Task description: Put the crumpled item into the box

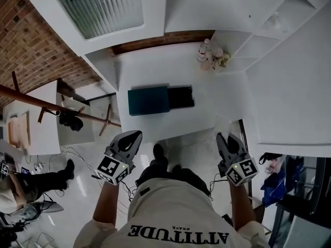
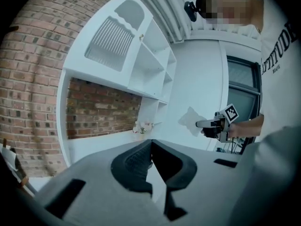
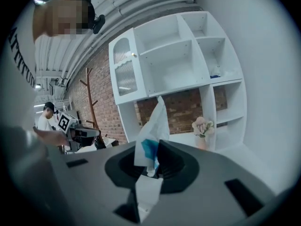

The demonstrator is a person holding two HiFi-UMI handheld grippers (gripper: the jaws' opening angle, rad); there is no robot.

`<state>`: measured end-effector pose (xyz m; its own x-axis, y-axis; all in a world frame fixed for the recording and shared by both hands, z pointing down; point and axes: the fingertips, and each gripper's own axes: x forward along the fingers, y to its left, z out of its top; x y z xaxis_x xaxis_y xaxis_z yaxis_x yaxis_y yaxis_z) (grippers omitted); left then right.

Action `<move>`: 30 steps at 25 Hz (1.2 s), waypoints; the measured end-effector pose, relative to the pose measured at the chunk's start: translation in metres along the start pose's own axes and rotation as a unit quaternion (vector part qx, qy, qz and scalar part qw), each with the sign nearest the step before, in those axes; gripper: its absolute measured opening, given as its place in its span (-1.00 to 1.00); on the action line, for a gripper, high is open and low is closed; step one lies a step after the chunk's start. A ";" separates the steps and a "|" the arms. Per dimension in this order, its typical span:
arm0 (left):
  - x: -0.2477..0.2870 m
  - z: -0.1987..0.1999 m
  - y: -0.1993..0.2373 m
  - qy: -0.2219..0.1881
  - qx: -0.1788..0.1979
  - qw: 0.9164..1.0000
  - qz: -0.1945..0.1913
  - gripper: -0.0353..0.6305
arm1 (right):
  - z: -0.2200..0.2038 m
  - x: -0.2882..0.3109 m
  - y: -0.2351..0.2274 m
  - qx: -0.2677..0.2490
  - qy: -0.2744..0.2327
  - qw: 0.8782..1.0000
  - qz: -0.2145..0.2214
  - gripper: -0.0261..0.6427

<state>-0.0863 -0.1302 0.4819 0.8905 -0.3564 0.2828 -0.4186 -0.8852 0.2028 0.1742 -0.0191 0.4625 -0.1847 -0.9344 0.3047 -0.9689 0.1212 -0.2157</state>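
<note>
The right gripper (image 3: 154, 149) has its dark, ribbed jaws nearly closed, pinched on the crumpled item (image 3: 153, 121). This is a thin, wrinkled white sheet with a blue patch, and it rises to a point above the jaws. The left gripper (image 2: 151, 145) has its jaws meeting at the tips with nothing between them. The box (image 1: 148, 101) is a flat, dark teal rectangle with a black part touching one end. It lies near the front edge of the smooth white table (image 1: 155, 66), with bare tabletop around it. Both grippers hang over the glossy floor (image 1: 191, 144), short of that edge and well apart from the box.
</note>
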 end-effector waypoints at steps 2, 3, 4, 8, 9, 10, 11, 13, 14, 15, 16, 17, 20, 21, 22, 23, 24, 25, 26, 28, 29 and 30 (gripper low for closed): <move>0.002 0.001 0.012 -0.002 -0.001 1.000 -0.003 -0.82 | 0.002 0.013 0.003 -0.001 0.006 1.000 0.004 -0.71; 0.003 0.002 0.018 -0.003 -0.002 1.000 -0.005 -0.82 | 0.002 0.020 0.004 -0.001 0.011 1.000 0.006 -0.71; 0.004 0.003 0.024 -0.004 -0.002 1.000 -0.006 -0.82 | 0.003 0.026 0.006 -0.002 0.017 1.000 0.010 -0.71; 0.006 0.007 0.045 -0.006 -0.006 1.000 -0.004 -0.82 | 0.006 0.056 0.011 0.000 0.038 0.999 0.033 -0.71; 0.006 0.007 0.049 -0.007 -0.009 1.000 -0.002 -0.82 | 0.005 0.062 0.011 0.002 0.045 0.998 0.040 -0.71; 0.006 0.008 0.051 -0.007 -0.011 1.000 0.000 -0.82 | 0.004 0.067 0.011 0.003 0.053 0.998 0.046 -0.71; 0.006 0.008 0.053 -0.008 -0.014 1.000 0.003 -0.82 | 0.003 0.071 0.010 0.003 0.060 0.997 0.051 -0.71; 0.008 0.009 0.055 -0.008 -0.020 1.000 0.009 -0.82 | 0.002 0.079 0.008 0.004 0.071 0.996 0.062 -0.71; 0.009 0.009 0.056 -0.008 -0.022 1.000 0.012 -0.82 | 0.002 0.084 0.007 0.004 0.076 0.995 0.067 -0.71; 0.010 0.010 0.056 -0.008 -0.024 1.000 0.016 -0.82 | 0.001 0.088 0.005 0.005 0.081 0.994 0.072 -0.71; 0.011 0.010 0.057 -0.009 -0.025 0.999 0.020 -0.82 | 0.000 0.093 0.003 0.006 0.085 0.993 0.077 -0.71; 0.012 0.011 0.057 -0.009 -0.027 0.999 0.024 -0.82 | 0.000 0.099 0.001 0.006 0.089 0.993 0.083 -0.71; 0.018 0.010 0.057 -0.009 -0.034 0.998 0.044 -0.82 | -0.006 0.116 -0.006 -0.003 0.109 0.988 0.110 -0.71; 0.021 0.009 0.056 -0.009 -0.038 0.998 0.052 -0.82 | -0.008 0.122 -0.009 -0.007 0.117 0.986 0.119 -0.71; 0.023 0.008 0.055 -0.009 -0.042 0.997 0.059 -0.82 | -0.012 0.127 -0.013 -0.009 0.126 0.984 0.129 -0.71; 0.026 0.007 0.053 -0.010 -0.046 0.997 0.067 -0.82 | -0.016 0.133 -0.017 -0.011 0.135 0.981 0.139 -0.71; 0.028 0.006 0.052 -0.010 -0.050 0.996 0.075 -0.82 | -0.021 0.139 -0.021 -0.013 0.144 0.978 0.149 -0.71; 0.031 0.005 0.050 -0.010 -0.053 0.995 0.083 -0.82 | -0.025 0.146 -0.026 -0.016 0.155 0.975 0.159 -0.71; 0.033 0.004 0.049 -0.009 -0.057 0.994 0.092 -0.82 | -0.030 0.154 -0.030 -0.019 0.166 0.971 0.169 -0.71; 0.037 0.000 0.045 -0.008 -0.068 0.992 0.107 -0.82 | -0.043 0.169 -0.038 -0.028 0.191 0.962 0.191 -0.71; 0.039 -0.002 0.043 -0.008 -0.074 0.991 0.115 -0.82 | -0.050 0.176 -0.042 -0.033 0.205 0.957 0.203 -0.71; 0.041 -0.004 0.041 -0.008 -0.079 0.989 0.123 -0.82 | -0.058 0.183 -0.046 -0.039 0.219 0.951 0.216 -0.71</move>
<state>-0.0676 -0.1797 0.5054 0.7607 -0.5607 0.3270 -0.6442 -0.7137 0.2749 0.1753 -0.1759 0.5822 -0.6026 -0.5646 0.5641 -0.7931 0.5023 -0.3444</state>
